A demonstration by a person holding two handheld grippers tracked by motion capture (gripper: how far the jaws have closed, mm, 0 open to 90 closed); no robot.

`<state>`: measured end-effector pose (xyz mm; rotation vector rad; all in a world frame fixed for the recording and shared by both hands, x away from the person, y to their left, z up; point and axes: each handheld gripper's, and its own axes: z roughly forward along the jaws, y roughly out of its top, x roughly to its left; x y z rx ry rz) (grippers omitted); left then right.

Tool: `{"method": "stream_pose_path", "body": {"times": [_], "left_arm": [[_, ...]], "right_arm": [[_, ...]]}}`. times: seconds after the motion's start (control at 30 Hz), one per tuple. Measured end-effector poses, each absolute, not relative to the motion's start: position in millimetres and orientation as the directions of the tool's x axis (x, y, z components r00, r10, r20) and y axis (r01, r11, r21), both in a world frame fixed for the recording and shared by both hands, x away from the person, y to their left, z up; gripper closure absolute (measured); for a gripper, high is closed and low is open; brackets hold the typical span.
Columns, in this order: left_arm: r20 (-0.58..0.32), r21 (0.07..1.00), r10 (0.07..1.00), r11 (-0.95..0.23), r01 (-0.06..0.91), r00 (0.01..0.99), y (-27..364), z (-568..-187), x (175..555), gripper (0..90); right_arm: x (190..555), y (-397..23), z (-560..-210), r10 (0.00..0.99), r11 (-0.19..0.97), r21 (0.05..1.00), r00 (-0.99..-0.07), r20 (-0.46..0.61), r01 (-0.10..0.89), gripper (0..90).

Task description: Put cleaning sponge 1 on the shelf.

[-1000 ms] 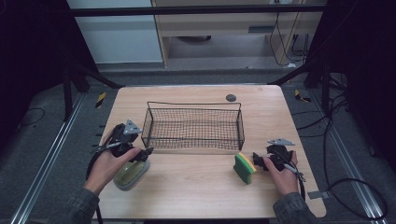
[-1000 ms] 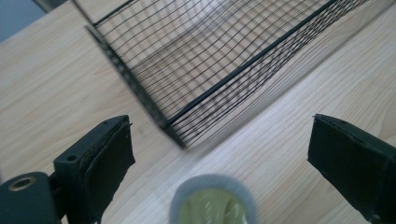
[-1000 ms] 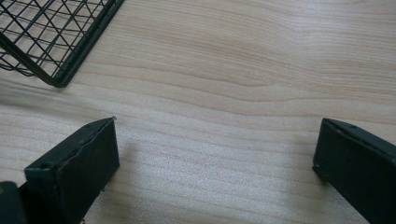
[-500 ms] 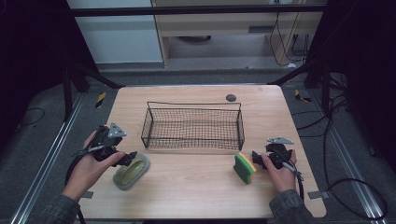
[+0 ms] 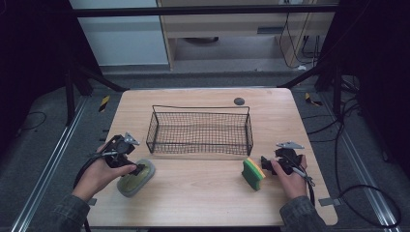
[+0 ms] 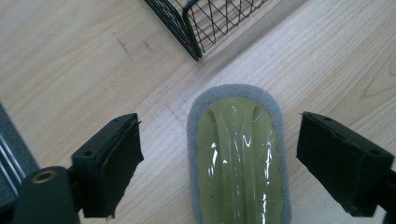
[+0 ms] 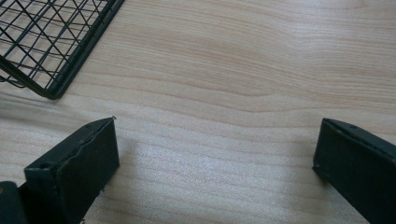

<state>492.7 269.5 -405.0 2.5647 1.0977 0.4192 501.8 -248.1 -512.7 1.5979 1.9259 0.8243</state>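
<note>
A scrubber [image 5: 134, 178] with a grey pad and a glossy green grip lies flat on the wooden table [image 5: 203, 193], in front of the wire basket's left corner. My left gripper [image 5: 140, 169] hovers low over it. In the left gripper view the scrubber [image 6: 240, 158] lies between the two black pads with a gap on each side. The left gripper [image 6: 219, 121] has just been closing its jaws but stays open. A green and yellow sponge [image 5: 253, 174] stands on edge at the right. My right gripper [image 5: 264, 162] rests beside it, and the right gripper [image 7: 219, 122] is open over bare wood.
An empty black wire basket [image 5: 200, 107] stands mid-table, its corner near both grippers [image 6: 196, 28] [image 7: 46, 51]. A small dark round disc [image 5: 239, 101] lies behind it. The table edges drop to grey floor with rails and cables.
The left gripper pulled back to the left off the scrubber, then came back toward it and lower, with the jaws a little narrower. The right hand and the sponge have not moved.
</note>
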Motion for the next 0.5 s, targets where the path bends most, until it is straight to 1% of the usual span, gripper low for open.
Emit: {"method": "stream_pose_path", "body": {"times": [0.13,0.23,0.5], "left_arm": [[0.112,0.339,0.739,-0.657,0.673,0.665,267.9,-412.7,497.2,22.6],[0.094,0.318,0.733,-0.663,0.678,0.673,267.1,-413.9,497.1,27.8],[0.067,0.279,0.728,-0.67,0.688,0.682,269.5,-416.7,493.0,34.6]], "right_arm": [[501.7,-248.1,-512.7,0.983,0.128,0.723,-0.184,-0.001,0.679,0.4],[501.7,-248.2,-512.7,0.983,0.129,0.723,-0.185,-0.001,0.678,0.4],[502.3,-248.3,-512.5,0.982,0.132,0.72,-0.19,0.001,0.681,0.4]]}}
